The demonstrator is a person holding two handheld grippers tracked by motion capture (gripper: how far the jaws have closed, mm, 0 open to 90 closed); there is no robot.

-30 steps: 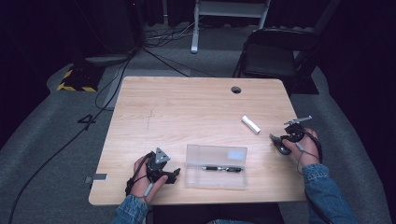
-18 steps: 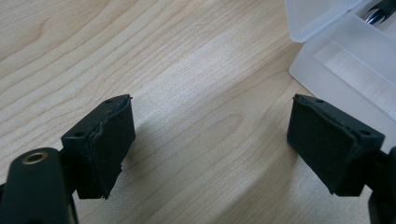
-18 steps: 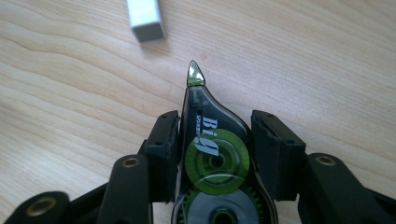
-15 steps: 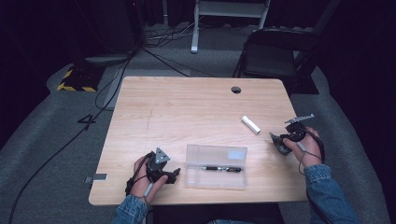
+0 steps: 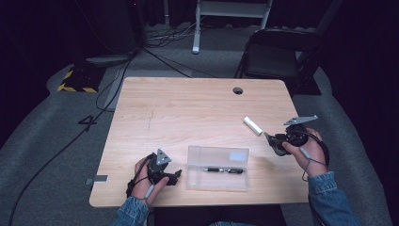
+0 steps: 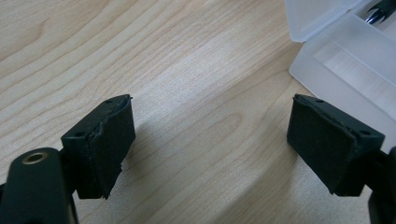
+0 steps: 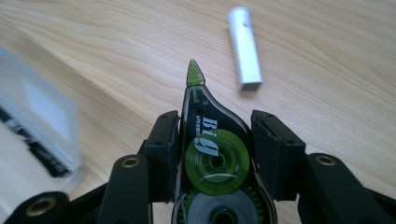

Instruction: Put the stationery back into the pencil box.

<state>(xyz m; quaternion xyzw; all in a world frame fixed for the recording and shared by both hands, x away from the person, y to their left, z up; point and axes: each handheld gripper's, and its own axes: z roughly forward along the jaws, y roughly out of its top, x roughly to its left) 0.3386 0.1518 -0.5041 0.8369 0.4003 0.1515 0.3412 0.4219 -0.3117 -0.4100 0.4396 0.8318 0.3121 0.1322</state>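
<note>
Wooden table [image 5: 188,108] lying mostly bare; right hand-held gripper [image 5: 275,142] grasping correction tape [image 7: 210,154] near the right edge; left hand-held gripper [image 5: 175,177] gaping, released.

On the table [image 5: 188,108]: one clear plastic case [image 5: 218,167], one pen [image 5: 226,170] inside it, one white cap [image 5: 252,125]. One correction-tape dispenser [image 7: 212,154], two grippers. Behind, one chair [image 5: 277,52], possibly more in the dark.

"Big" on the correction tape dispenser [image 7: 215,158]; "4" on the floor [image 5: 88,122]
</note>
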